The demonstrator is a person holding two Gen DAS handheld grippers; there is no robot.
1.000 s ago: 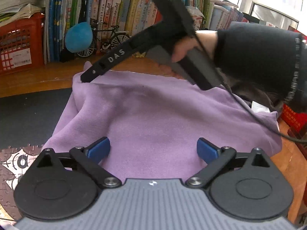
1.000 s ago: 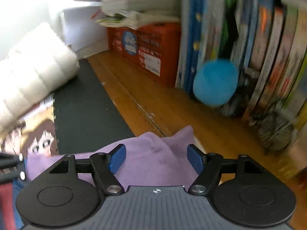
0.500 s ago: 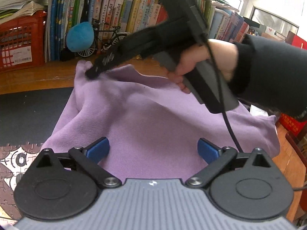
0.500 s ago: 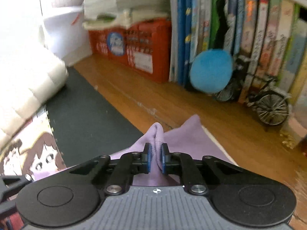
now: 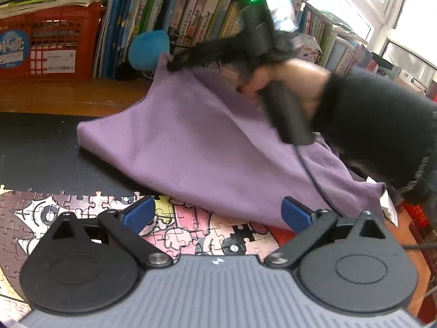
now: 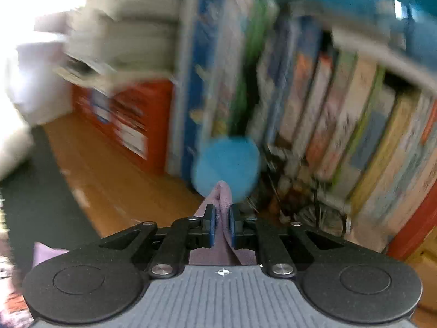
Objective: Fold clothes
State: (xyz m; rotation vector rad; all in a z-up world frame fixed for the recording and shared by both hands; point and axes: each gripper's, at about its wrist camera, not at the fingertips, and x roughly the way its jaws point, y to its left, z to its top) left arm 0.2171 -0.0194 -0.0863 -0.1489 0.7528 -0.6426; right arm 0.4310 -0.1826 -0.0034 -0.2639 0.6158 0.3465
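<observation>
- A second ago the right tool (image 6: 221, 227) was apart over the purple garment (image 5: 207, 147); now it is clamped on its far corner, lifted off the bench (image 5: 68, 95).
- The left tool (image 5: 215, 213) stays apart at the near hem; I judge a fold toward it.

The garment (image 5: 207, 147) lies across the mat (image 5: 35, 147) and the puzzle (image 5: 191, 232), one corner raised toward the back edge of the desk (image 5: 68, 95). The right gripper (image 6: 221, 220) is clamped on that corner. Behind it, along the back edge, stand the books (image 5: 191, 5), with the ball (image 5: 147, 49) before them and the crate (image 5: 46, 46) to their left. The left gripper (image 5: 217, 213) is over the puzzle, just before the garment's near edge, fingers apart.
</observation>
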